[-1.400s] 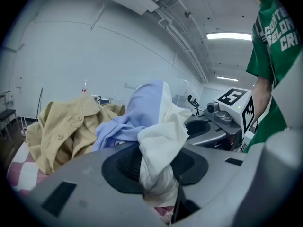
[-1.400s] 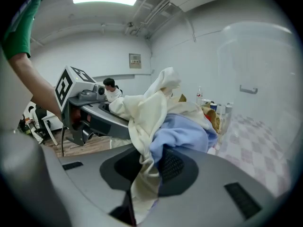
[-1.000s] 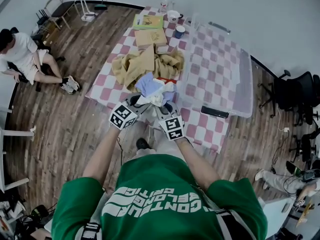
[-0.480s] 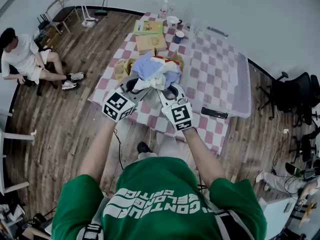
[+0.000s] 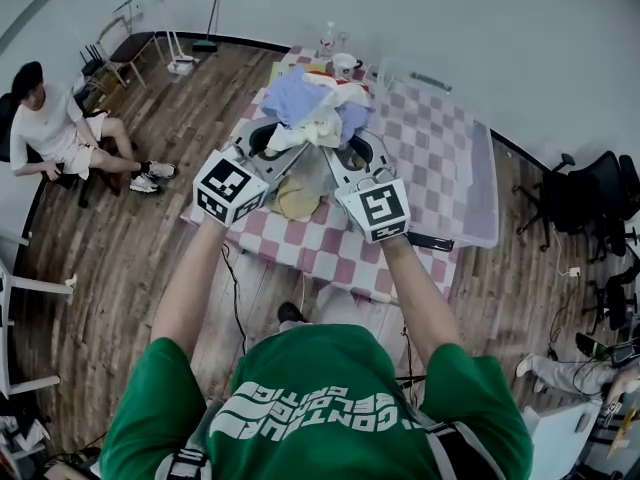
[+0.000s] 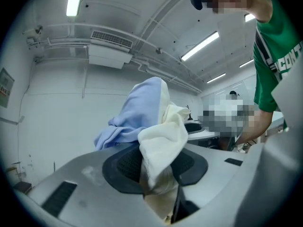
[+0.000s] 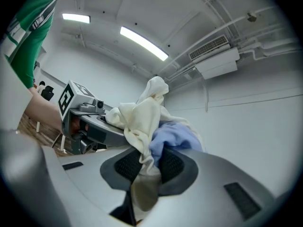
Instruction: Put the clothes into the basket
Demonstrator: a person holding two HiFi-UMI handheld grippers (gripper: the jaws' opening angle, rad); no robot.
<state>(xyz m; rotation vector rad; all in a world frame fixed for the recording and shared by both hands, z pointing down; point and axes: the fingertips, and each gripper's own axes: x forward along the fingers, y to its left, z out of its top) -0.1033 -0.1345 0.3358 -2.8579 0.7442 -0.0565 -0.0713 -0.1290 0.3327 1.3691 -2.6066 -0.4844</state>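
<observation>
The checked tabletop (image 5: 430, 138) lies far lower beneath the tools than it did a second ago, when both tools worked at its near edge. The tan garments (image 5: 298, 196), then spread beside the load, now show as a small heap on the cloth, between and below the two arms. The bundle of clothes (image 5: 310, 108) has left the tabletop altogether: it has been carried up and hangs in the air between the tools, over the tabletop's far end as the head view shows it.

The left tool (image 6: 158, 167) has its jaws drawn in but not fully together, pads pressing on a fold of cream cloth (image 6: 163, 136), with a pale blue garment (image 6: 137, 112) bunched just behind it. The right tool (image 7: 144, 167) stands narrower still, clamped on the same cream cloth where it meets the pale blue garment, and the left tool shows beside it, gripping the bundle's other side.
</observation>
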